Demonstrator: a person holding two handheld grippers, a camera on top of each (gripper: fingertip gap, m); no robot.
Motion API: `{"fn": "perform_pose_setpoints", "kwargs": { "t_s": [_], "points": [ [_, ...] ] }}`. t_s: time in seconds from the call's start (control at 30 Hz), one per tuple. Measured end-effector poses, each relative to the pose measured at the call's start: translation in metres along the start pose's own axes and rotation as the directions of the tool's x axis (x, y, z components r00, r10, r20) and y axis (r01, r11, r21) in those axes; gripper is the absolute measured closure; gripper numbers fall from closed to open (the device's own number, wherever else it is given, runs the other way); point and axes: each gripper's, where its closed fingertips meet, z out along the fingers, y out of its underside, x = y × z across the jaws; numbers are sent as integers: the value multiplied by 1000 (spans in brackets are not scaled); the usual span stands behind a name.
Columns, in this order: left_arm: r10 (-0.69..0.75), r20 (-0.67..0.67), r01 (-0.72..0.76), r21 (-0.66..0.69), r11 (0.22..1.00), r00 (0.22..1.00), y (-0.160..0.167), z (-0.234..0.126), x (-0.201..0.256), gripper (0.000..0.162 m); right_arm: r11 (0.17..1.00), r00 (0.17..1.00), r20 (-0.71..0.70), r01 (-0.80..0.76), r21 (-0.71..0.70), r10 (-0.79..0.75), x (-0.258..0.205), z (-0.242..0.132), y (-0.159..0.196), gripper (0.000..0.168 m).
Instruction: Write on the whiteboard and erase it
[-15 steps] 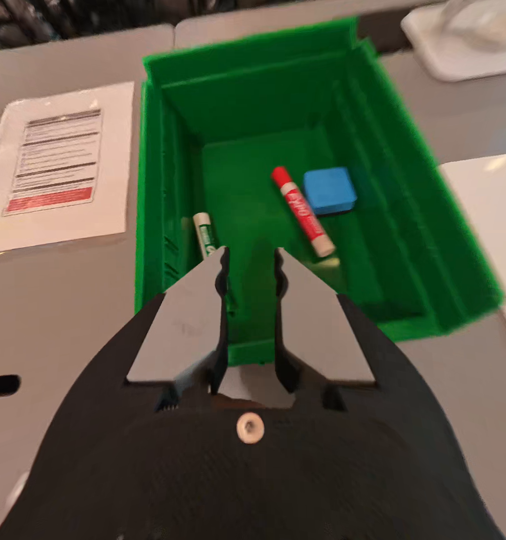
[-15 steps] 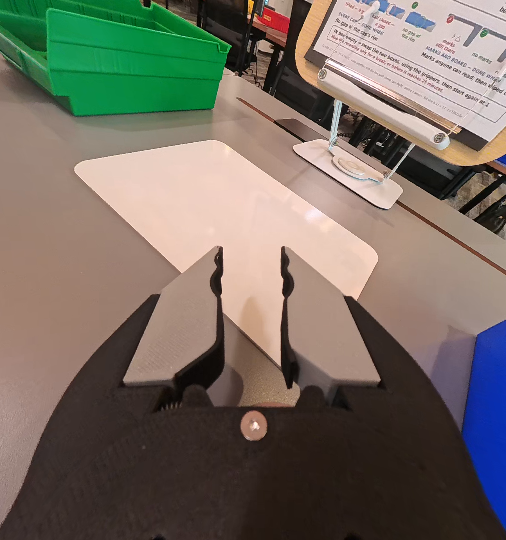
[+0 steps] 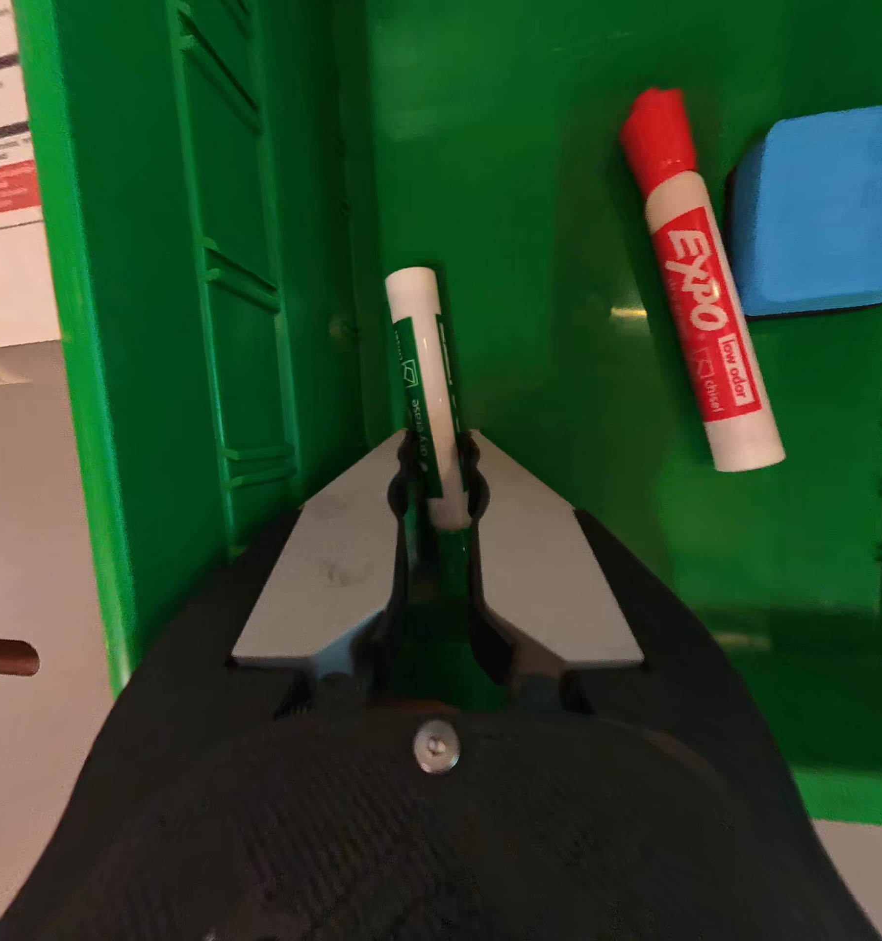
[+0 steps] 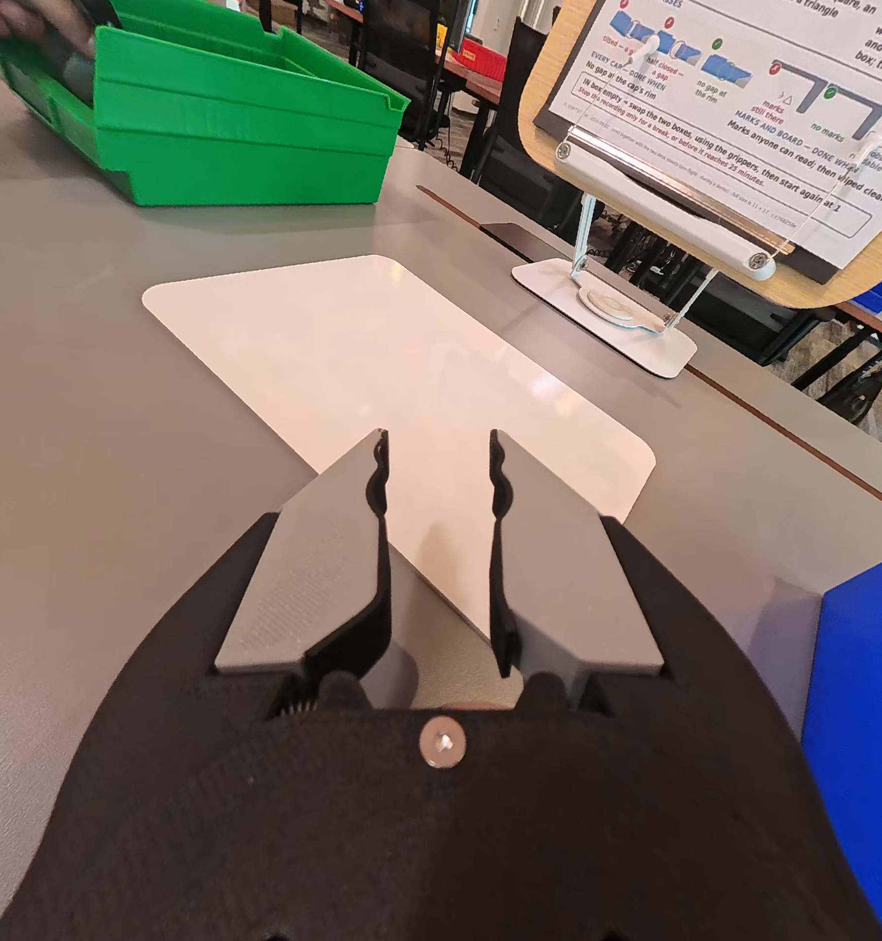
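Down into the green bin the left gripper has gone since a moment ago, when it hung above the near rim with its fingers spread and nothing between them; now its jaws are drawn in close on the green marker, which sits pinched between the tips, white end pointing away and dark green cap back toward the gripper body. That marker lies near the bin's left wall. Off to the right on the bin floor rests the red marker, red cap at the far end, and just beside it, touching or nearly so, the blue eraser. A printed sheet lies on the table outside the bin's left wall. Over on the other side, the right gripper has barely shifted: it hangs over the near corner of the whiteboard, jaws parted wide and empty. The board lies flat and unmarked on the grey table, with the bin beyond it to the left, a document stand behind, and a blue box at the right edge.
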Motion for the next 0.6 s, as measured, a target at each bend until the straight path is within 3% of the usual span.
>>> {"fn": "perform_pose_setpoints", "kwargs": {
  "t_s": [0.3, 0.6],
  "points": [
    [71, -39, -68, 72, 995, 997, -9, -11, 5, 146, 1000, 1000, 8, -15, -1, 15, 1, 0, 0, 132],
    [192, -95, -161, 269, 950, 977, -62, -85, 53, 146, 1000, 1000, 9, -23, -4, 23, 1, 1, 1, 132]
  ]
}}
